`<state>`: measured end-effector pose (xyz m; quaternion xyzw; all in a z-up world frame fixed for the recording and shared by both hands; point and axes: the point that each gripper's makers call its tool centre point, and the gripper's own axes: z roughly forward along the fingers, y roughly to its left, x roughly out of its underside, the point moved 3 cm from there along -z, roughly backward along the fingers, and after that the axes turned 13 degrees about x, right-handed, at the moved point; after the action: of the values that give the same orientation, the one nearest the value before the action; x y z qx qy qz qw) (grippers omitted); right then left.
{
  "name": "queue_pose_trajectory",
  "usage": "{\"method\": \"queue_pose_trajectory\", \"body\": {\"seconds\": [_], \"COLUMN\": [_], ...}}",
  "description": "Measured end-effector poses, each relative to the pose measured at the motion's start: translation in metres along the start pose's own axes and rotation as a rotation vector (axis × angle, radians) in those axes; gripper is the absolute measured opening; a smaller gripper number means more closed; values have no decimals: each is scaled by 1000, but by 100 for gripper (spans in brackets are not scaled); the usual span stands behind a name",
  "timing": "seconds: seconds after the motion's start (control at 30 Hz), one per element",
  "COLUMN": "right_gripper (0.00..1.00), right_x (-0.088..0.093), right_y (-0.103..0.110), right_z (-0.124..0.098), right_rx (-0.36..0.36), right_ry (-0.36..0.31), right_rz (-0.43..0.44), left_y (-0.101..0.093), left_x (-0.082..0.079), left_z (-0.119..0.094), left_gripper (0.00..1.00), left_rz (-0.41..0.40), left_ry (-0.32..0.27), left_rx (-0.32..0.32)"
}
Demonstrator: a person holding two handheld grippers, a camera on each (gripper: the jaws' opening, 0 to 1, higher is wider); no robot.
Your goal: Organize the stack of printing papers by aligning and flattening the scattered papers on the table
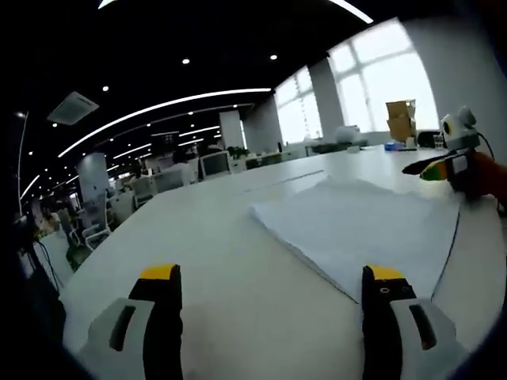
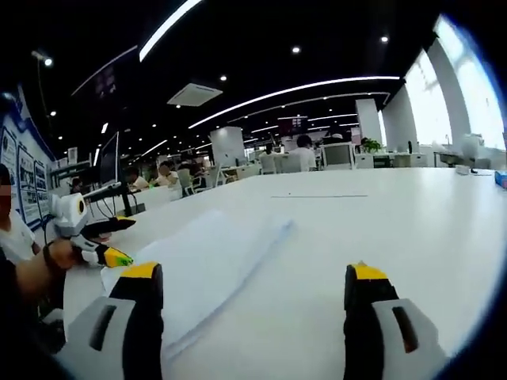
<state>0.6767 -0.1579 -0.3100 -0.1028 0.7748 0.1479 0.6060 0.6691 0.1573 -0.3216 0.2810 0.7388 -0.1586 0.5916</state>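
on my white table [image 1: 238, 237]: one paper stack [image 1: 356, 226], loosely fanned; left gripper [image 1: 273, 317] and right gripper [image 2: 252, 313] both wide open, holding nothing.

We see a plain white stack of papers [image 1: 356, 229] on a white table [image 1: 222, 237], no print or pattern on either. Our left gripper [image 1: 273, 305] has black jaws with yellow tips and light grey side housings; our right gripper [image 2: 252, 305] has the same black, yellow and grey. Across the table, a brown cardboard box [image 1: 402, 119] stands by the bright window. The ceiling is black with white light strips.
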Motion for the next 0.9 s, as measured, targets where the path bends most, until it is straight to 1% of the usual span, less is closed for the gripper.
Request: {"method": "queue_pose_trajectory", "body": {"seconds": [0.07,0.1,0.2,0.33,0.47,0.57,0.7,0.73,0.77,0.8,0.9], "right_gripper": [90,90,90,90,90,90,90,90,90,90,90], "right_x": [2,2,3,5,4,3,-3,-8,-14,-16,-17], "right_y": [-6,-6,-6,-5,-10,-13,-17,-18,-20,-21,-23], "right_z": [-6,-8,-17,-29,-40,-48,-57,-63,-69,-72,-77], "right_rx": [28,30,28,19,28,38,45,48,56,63,75], "right_ry": [2,0,-5,6,9,8,-8,-14,-30,-36,-31], "right_rz": [0,-1,8,17,42,64,76,78,70,59,36], "left_y": [3,2,2,0,4,8,9,7,8,9,13], "left_x": [1,1,3,7,5,0,-2,-3,-4,-3,-5], "left_z": [-7,-8,-13,-21,-28,-35,-44,-50,-55,-59,-69], "left_gripper": [97,97,97,97,97,97,97,97,97,97,97], "left_rz": [-17,-17,-18,-6,-14,-19,-19,2,8,11,21], "left_ry": [-5,-6,2,19,20,14,15,9,11,20,21], "left_rx": [5,11,20,33,43,38,37,43,36,30,16]}}
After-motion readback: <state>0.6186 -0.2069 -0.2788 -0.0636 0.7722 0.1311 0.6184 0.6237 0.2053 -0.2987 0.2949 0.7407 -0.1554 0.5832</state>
